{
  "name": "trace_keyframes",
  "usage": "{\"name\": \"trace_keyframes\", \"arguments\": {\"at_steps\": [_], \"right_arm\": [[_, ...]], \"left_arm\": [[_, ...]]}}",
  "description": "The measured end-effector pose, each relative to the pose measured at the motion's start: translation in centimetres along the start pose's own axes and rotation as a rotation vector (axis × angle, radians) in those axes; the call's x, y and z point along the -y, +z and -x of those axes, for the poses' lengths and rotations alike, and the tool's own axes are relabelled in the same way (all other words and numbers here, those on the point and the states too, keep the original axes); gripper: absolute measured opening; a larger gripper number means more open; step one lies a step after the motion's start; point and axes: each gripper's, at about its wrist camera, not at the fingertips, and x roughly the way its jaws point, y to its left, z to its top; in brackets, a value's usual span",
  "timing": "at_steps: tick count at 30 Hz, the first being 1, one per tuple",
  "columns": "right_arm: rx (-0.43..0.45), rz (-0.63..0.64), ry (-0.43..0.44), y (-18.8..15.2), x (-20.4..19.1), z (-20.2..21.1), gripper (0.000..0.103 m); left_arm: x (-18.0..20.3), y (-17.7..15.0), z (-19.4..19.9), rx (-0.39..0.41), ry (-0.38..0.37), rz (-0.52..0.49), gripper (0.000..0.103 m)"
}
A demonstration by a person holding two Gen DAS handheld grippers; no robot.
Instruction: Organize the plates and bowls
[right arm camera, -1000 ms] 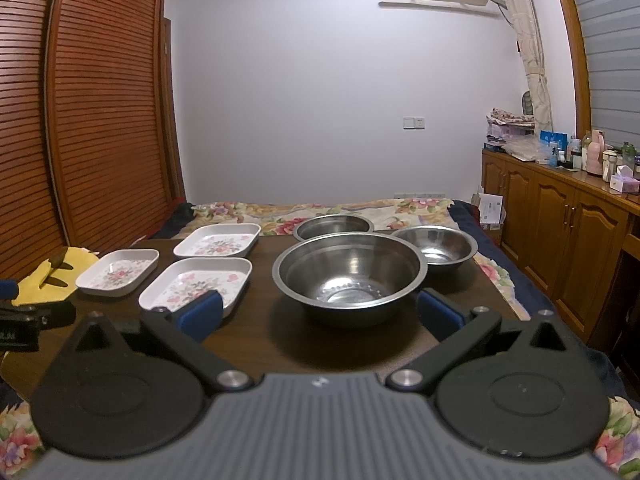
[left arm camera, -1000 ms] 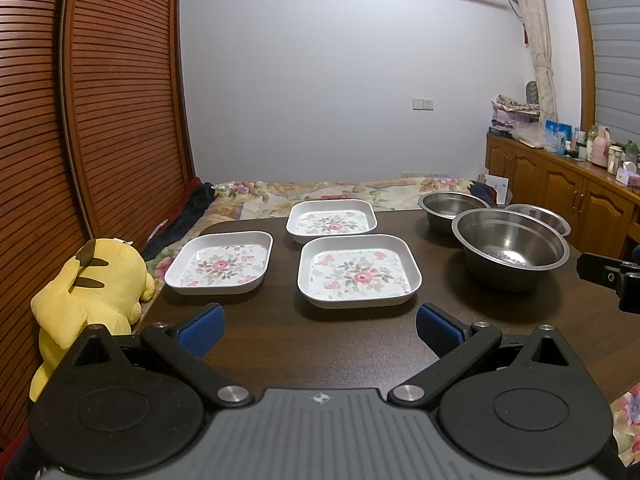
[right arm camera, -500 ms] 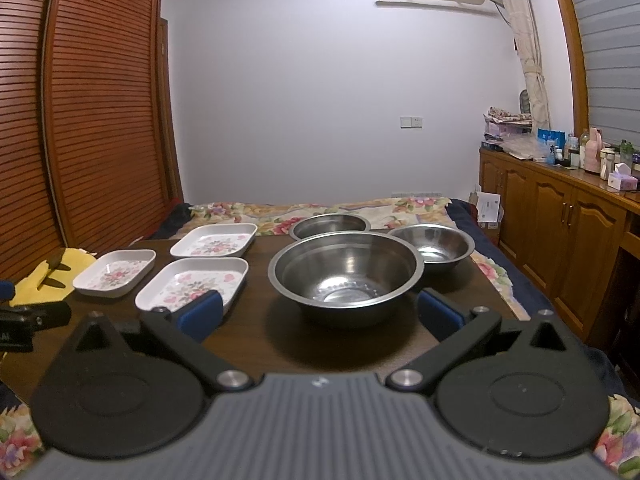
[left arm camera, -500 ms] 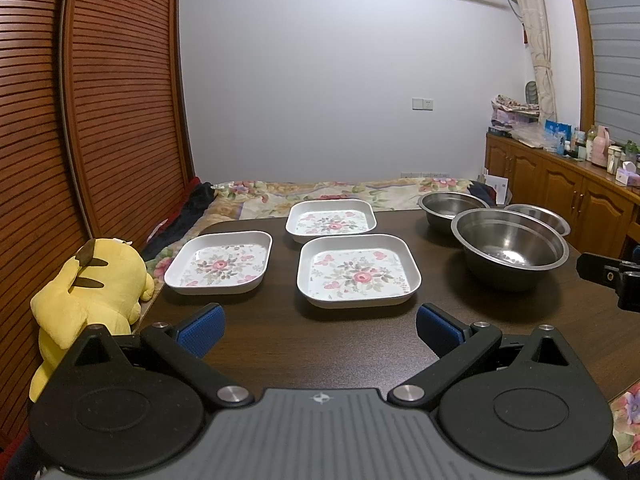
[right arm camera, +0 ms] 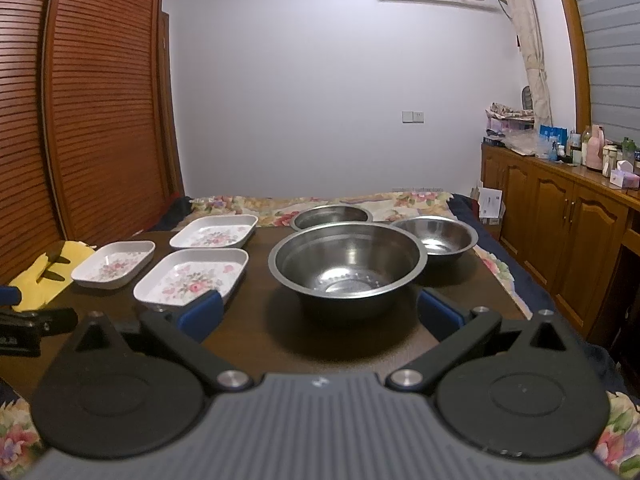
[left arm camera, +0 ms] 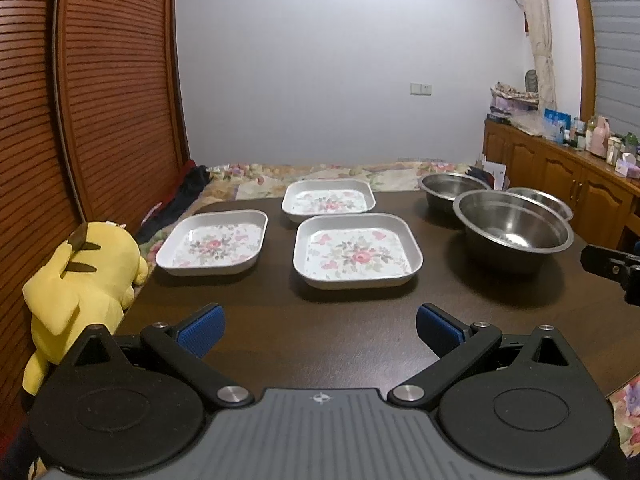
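Three white square plates with a rose print lie on the dark table [left arm camera: 280, 332]: a near one [left arm camera: 356, 256], a left one [left arm camera: 214, 242] and a far one [left arm camera: 328, 200]. To their right stand three steel bowls: a large near bowl [right arm camera: 347, 260], a far bowl [right arm camera: 330, 216] and a right bowl [right arm camera: 436, 236]. My left gripper [left arm camera: 318, 330] is open above the table's front, short of the near plate. My right gripper [right arm camera: 318, 312] is open just in front of the large bowl, holding nothing.
A yellow plush toy [left arm camera: 80, 280] leans at the table's left edge against slatted wooden doors [left arm camera: 100, 100]. A floral-covered bed [right arm camera: 280, 204] lies behind the table. A wooden cabinet [right arm camera: 560, 216] with bottles runs along the right wall.
The right gripper has drifted slightly forward and up toward the large bowl. The left gripper has barely moved.
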Motion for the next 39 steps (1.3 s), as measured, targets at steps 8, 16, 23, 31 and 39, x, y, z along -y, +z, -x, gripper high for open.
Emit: {"name": "trace_keyframes", "arguments": {"at_steps": [8, 16, 23, 31, 39], "right_arm": [[-0.009, 0.018, 0.009, -0.1, -0.1, -1.2, 0.103], [0.006, 0.075, 0.061, 0.6, -1.8, -3.1, 0.103], [-0.027, 0.099, 0.167, 0.9, -3.7, -5.4, 0.102], [-0.056, 0.111, 0.267, 1.2, -6.1, -7.9, 0.088], [-0.132, 0.1, 0.283, 0.7, -7.2, -10.9, 0.067]], "left_arm": [[-1.1, 0.1, -2.3, -0.05, -0.012, 0.008, 0.103], [-2.9, 0.6, -4.7, -0.09, -0.02, 0.014, 0.103], [-4.6, 1.5, -6.5, -0.071, 0.022, 0.012, 0.103], [-6.6, 2.7, -8.7, -0.051, -0.016, 0.035, 0.1], [-7.1, 3.3, -11.0, -0.072, -0.062, 0.037, 0.08]]}}
